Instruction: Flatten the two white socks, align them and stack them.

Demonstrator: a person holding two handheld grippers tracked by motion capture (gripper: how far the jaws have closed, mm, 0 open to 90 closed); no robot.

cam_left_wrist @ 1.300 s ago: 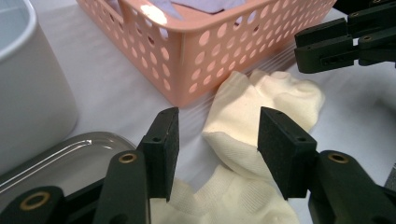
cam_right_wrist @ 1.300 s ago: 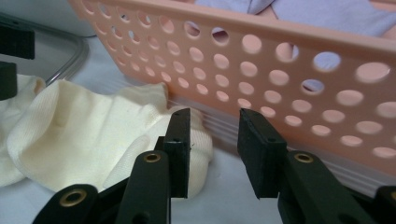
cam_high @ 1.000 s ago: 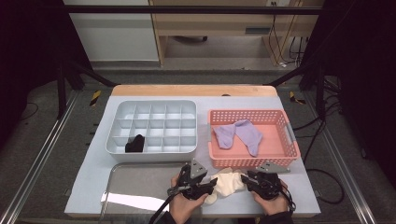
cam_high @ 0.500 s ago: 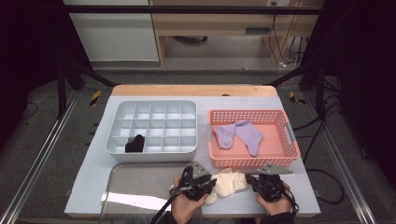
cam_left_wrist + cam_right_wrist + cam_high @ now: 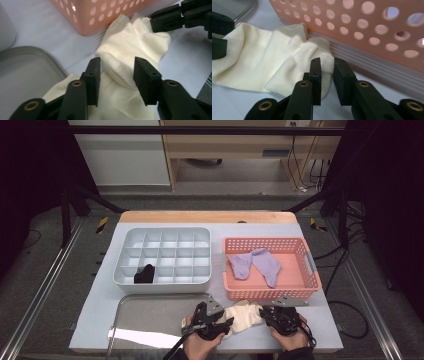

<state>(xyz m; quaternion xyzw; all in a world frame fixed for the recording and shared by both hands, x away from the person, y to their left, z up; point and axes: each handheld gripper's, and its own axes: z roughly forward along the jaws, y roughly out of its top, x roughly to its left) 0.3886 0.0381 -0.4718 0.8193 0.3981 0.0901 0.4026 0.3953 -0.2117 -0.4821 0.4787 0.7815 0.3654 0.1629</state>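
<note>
A cream sock point(image 5: 244, 315) lies crumpled on the table's front edge, between the two hand-held grippers. My left gripper point(image 5: 117, 72) straddles a raised fold of the sock point(image 5: 132, 42); its jaws have just been opening and stand apart around the fold. My right gripper point(image 5: 327, 75) is at the other end of the sock point(image 5: 262, 62). Its jaws have just opened a little, and a narrow gap shows with the sock's edge in it. From above, the left gripper point(image 5: 227, 322) and right gripper point(image 5: 265, 312) face each other across the sock.
A pink perforated basket point(image 5: 270, 294) just behind the sock holds two purple socks point(image 5: 255, 265). A grey divided tray point(image 5: 165, 282) at the back left has a black sock point(image 5: 145, 274) in one compartment. A flat metal tray point(image 5: 150, 315) lies left of the left gripper.
Both hands keep their place at the two ends of the cream sock. From above nothing else has visibly shifted.
</note>
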